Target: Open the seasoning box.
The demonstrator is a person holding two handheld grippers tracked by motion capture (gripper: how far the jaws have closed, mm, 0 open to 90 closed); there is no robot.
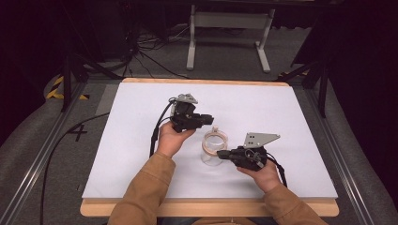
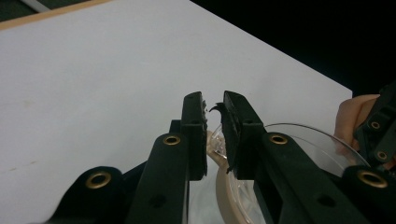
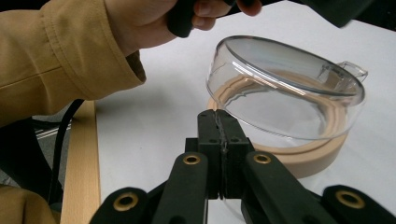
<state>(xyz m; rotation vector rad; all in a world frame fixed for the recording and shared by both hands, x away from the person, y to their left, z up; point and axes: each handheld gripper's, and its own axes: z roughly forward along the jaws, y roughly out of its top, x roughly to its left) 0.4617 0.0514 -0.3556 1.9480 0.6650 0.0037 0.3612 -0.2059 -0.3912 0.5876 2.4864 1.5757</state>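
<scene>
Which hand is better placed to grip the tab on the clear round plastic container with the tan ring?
Probably left: the left gripper has its jaws slightly apart at the tab; the right gripper is shut against the opposite wall of the container.

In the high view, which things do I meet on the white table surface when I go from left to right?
Left gripper → clear container with a beige ring → right gripper with its grey plate.
</scene>
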